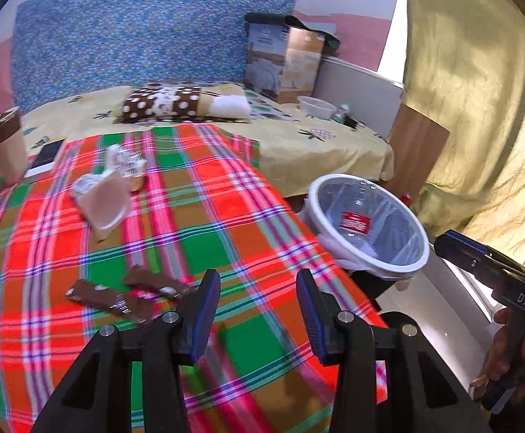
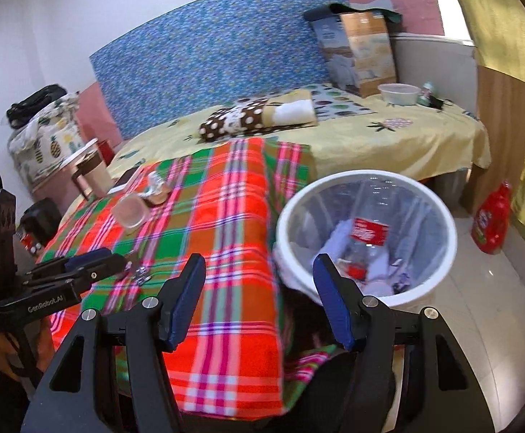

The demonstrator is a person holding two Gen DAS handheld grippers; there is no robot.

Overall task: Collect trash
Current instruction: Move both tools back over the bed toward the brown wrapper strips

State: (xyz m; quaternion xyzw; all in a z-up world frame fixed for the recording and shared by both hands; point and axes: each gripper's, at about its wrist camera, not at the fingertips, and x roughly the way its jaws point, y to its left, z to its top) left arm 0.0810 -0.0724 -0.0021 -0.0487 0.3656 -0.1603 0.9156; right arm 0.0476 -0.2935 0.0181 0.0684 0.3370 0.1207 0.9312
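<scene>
With both grippers, left (image 1: 259, 308) and right (image 2: 260, 297), spread empty, we should swing left onto the wrappers (image 1: 129, 294) ahead-left, then carry them right to the bin (image 1: 370, 227).

blurred: near checked cloth (image 1: 204, 223), wrappers (image 1: 118, 297) print unreadable | cut off: right gripper (image 1: 486, 270) at left view's right edge, fingertips hard to make out; mug (image 1: 1, 151) at left edge | hidden: bin (image 2: 367, 180) near rim behind finger (image 2: 334, 299); bottle (image 2: 363, 241) lower part under trash | unreadable: carton (image 2: 363, 50) print
</scene>
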